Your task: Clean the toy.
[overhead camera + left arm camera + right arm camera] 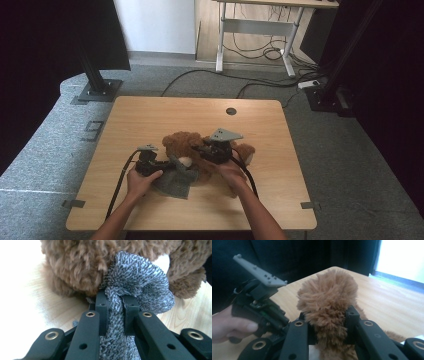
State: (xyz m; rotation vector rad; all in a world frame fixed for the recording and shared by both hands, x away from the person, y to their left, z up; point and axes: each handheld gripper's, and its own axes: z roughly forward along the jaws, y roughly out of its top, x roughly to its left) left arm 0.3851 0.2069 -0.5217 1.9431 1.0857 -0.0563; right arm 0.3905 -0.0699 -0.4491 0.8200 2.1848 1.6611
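Bench [150, 115] carries brown teddy bear [182, 142], lying near centre. I have its furry limb [328, 302] clamped in my right gripper [325, 315] fingers. My left gripper [115, 306] fingers are pinched on grey knitted cloth [140, 282], against the bear.

A plush bear [192, 147] is laid on the table [150, 112], about midway between its left and right edges and nearer the front edge than the back. A knitted cloth [175, 181] is spread on the table just in front of the bear, touching it, towards the front-left corner. The left gripper [150, 162] is placed left of the bear, at the cloth's left side. The right gripper [216, 150] is set over the bear's right part.
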